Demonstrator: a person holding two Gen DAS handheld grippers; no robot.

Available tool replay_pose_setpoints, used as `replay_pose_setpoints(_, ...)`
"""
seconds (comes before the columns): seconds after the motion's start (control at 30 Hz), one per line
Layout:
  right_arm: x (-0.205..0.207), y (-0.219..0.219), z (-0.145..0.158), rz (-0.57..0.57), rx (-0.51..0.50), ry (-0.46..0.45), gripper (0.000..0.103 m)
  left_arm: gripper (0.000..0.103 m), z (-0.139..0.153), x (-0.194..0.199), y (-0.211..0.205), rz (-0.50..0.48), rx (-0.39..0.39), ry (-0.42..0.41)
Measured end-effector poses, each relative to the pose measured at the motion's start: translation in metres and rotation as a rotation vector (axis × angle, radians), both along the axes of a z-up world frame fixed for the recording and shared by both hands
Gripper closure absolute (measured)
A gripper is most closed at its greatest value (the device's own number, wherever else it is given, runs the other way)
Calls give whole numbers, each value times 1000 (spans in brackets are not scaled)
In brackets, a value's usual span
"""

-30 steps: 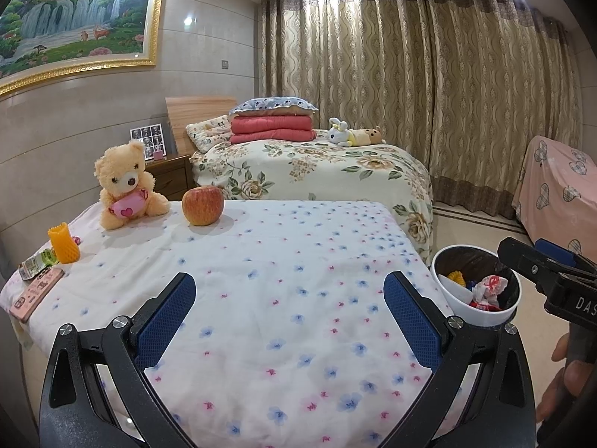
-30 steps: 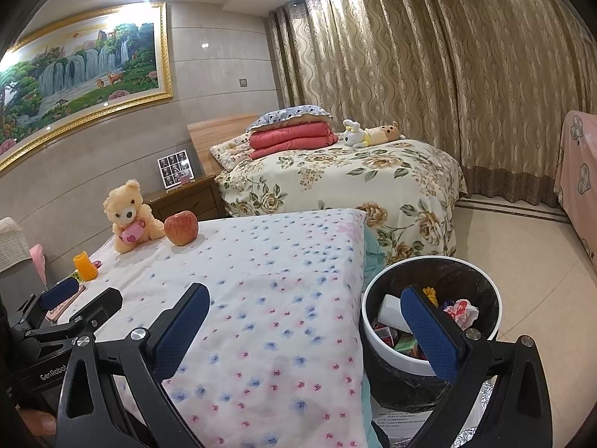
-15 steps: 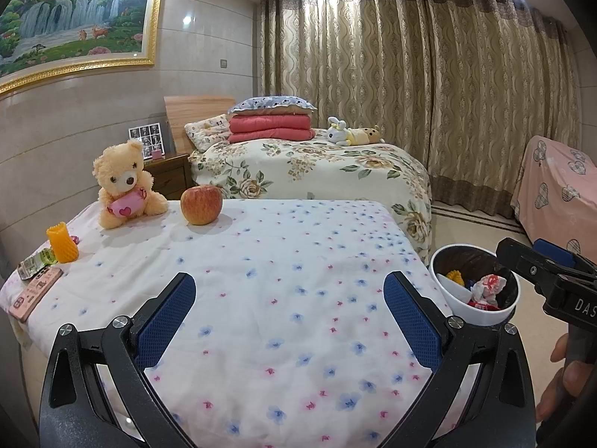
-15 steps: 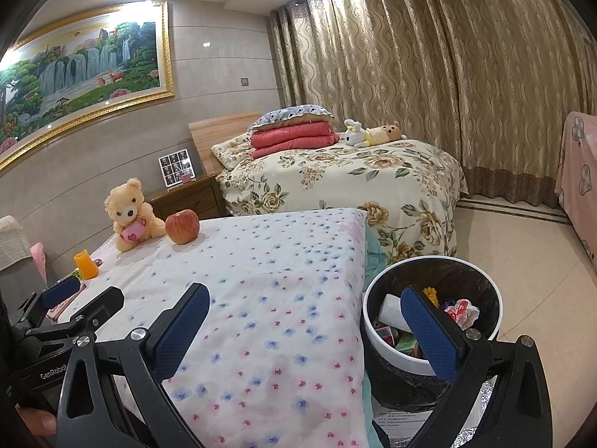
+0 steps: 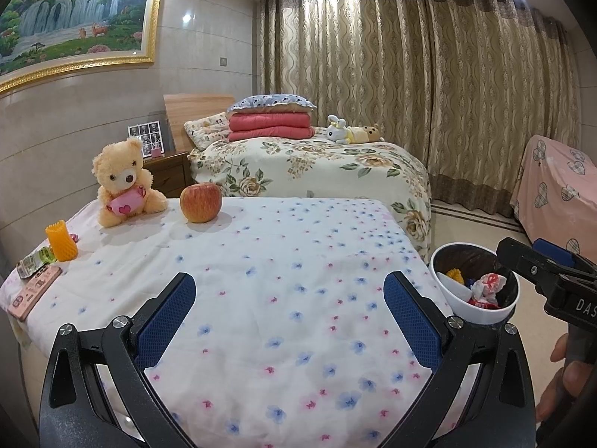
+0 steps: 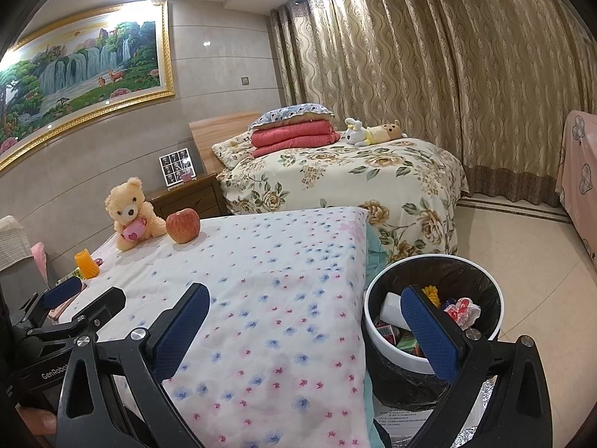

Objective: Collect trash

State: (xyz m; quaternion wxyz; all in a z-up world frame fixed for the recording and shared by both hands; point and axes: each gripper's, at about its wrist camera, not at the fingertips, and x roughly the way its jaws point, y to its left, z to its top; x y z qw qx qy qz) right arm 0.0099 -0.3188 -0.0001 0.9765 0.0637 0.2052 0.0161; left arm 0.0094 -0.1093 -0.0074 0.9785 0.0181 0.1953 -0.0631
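Meanwhile, both blue-padded black grippers, left [image 5: 289, 313] and right [image 6: 304, 323], hover empty with fingers spread wide over the flower-print white bedspread [image 5: 291, 261], crumpled wrappers [image 6: 462, 308] inside the white round bin [image 6: 485, 268] beside it.

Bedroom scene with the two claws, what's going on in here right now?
A person holds a claw in each hand over a flower-print bed, collecting trash. The left claw and right claw are both open and hold nothing. The trash bin beside the bed already has wrappers in it. An orange foam net, small packets, a teddy bear and an apple remain on the bed.
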Motion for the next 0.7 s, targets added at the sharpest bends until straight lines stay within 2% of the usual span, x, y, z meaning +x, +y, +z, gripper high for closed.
replay_pose_setpoints(0.7, 1, 5, -11, 3, 14, 23, 0, 0, -9, 7, 2, -10, -1, 27)
